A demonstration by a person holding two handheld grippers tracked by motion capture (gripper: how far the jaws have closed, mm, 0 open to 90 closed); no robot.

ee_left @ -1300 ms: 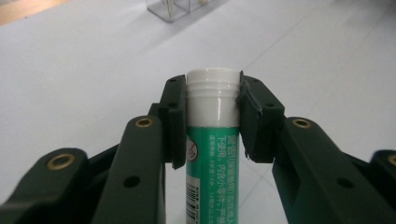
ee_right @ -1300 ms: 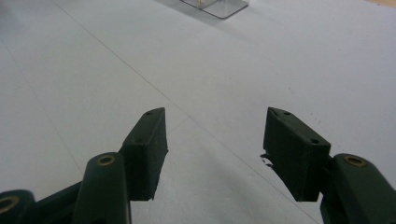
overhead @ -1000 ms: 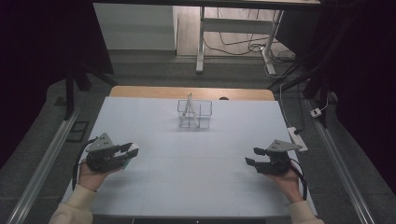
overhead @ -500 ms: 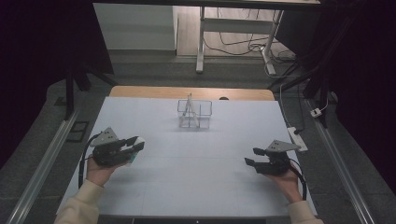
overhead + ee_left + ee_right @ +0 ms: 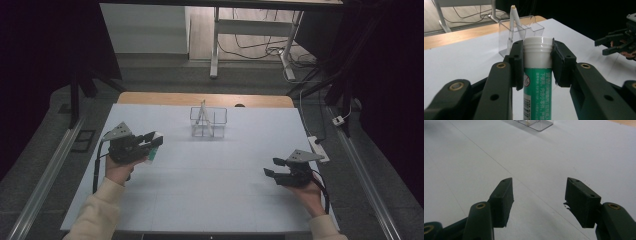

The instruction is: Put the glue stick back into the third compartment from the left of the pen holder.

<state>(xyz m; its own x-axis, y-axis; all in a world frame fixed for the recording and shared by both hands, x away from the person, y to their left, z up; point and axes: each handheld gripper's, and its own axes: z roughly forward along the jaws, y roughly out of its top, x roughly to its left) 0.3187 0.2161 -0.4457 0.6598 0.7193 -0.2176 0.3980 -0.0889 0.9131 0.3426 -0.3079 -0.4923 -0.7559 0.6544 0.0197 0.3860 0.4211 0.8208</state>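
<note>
I've got the green-and-white capped tube (image 5: 537, 82) clamped in my left gripper (image 5: 150, 143) above the table's (image 5: 210, 200) left side, right gripper (image 5: 274, 167) wide and empty, so I'd line up squarely over the clear plastic compartment holder (image 5: 208, 122) before lowering.

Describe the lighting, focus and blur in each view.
High view: the white table is evenly lit while the room around it falls into near black; the picture is soft and a little grainy. Left gripper view: the green-and-white tube in the left hand-held gripper is fairly sharp, the clear organizer behind it softer. Right gripper view: the right hand-held gripper is crisp, the far table blurred.
</note>
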